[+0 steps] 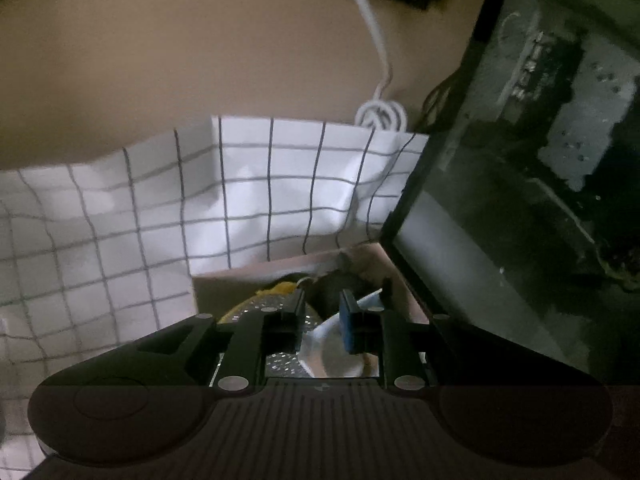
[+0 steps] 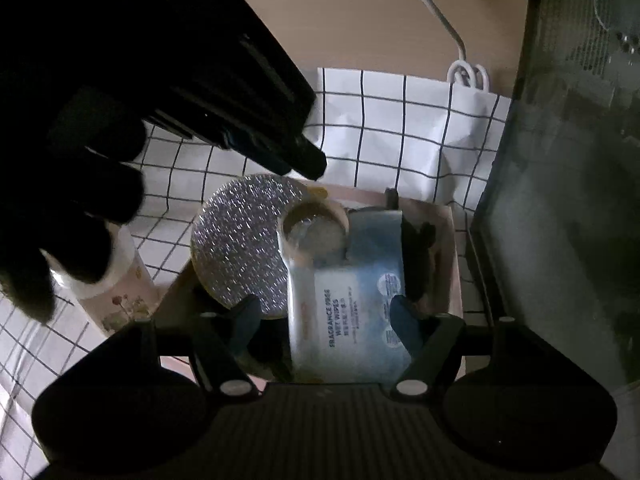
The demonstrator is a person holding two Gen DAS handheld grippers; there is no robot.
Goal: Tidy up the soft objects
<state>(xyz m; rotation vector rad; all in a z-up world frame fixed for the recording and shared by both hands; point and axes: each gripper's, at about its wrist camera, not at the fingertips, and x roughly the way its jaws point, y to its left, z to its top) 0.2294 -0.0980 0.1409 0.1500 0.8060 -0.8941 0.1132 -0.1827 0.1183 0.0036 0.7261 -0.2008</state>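
In the right wrist view a pink box (image 2: 454, 280) holds a round silver glitter sponge (image 2: 240, 240), a tape roll (image 2: 314, 228), a blue wet wipes pack (image 2: 352, 304) and a dark object (image 2: 418, 252). My right gripper (image 2: 324, 316) hangs over the box, jaws wide. The pack lies between them, and the left pad stands clear of it. My left gripper (image 2: 308, 164), in a black-gloved hand (image 2: 60, 200), points at the box's far edge. In the left wrist view my left gripper (image 1: 322, 300) shows a narrow gap and grips nothing, with the sponge (image 1: 272, 300) below it.
The box sits on a white cloth with a black grid (image 1: 160, 220) over a tan table. A dark glass-sided case (image 2: 580, 160) stands close on the right. A floral-printed bottle (image 2: 120, 292) lies left of the box. A white cable (image 1: 376, 40) runs behind the cloth.
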